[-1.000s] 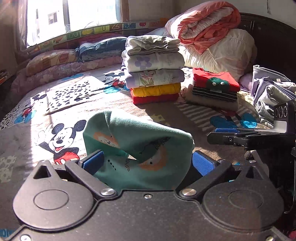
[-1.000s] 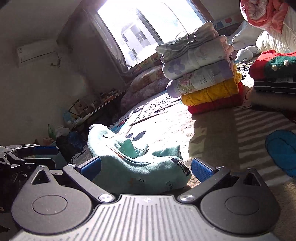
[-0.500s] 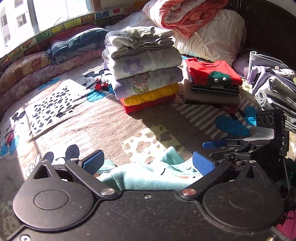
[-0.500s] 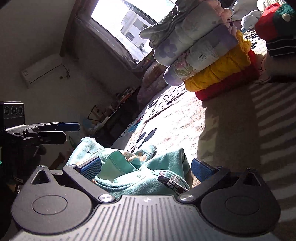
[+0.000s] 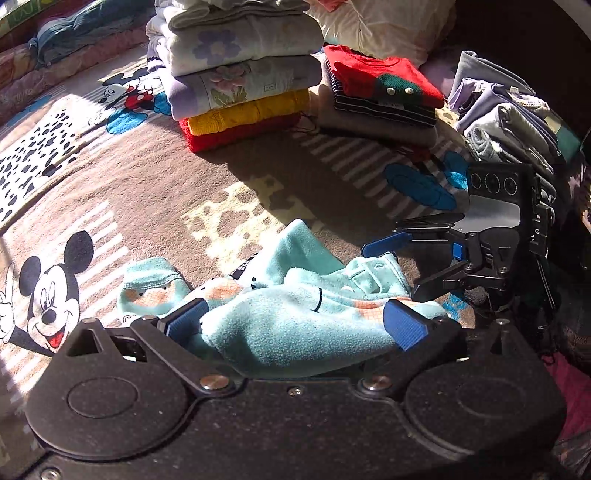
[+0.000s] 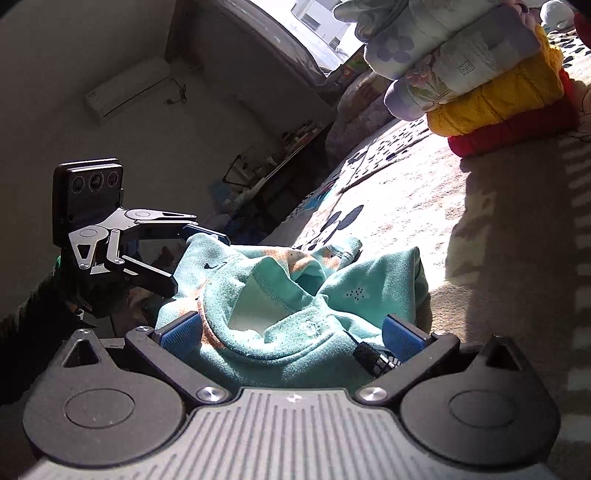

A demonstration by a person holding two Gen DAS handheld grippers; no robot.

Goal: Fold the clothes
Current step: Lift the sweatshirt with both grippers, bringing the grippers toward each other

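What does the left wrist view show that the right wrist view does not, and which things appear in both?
Only the left wrist view shows the mouse print on the bedspread, the red jumper on a second pile, and the loose grey clothes at the right. Only the right wrist view shows the air conditioner, the window and the cluttered shelf. Both show the teal garment lying crumpled between the open claws, and the tall folded stack with yellow and red knits at its base.

Strong sunlight from a window falls across a cartoon-printed bedspread, with an air conditioner mounted on the grey wall.
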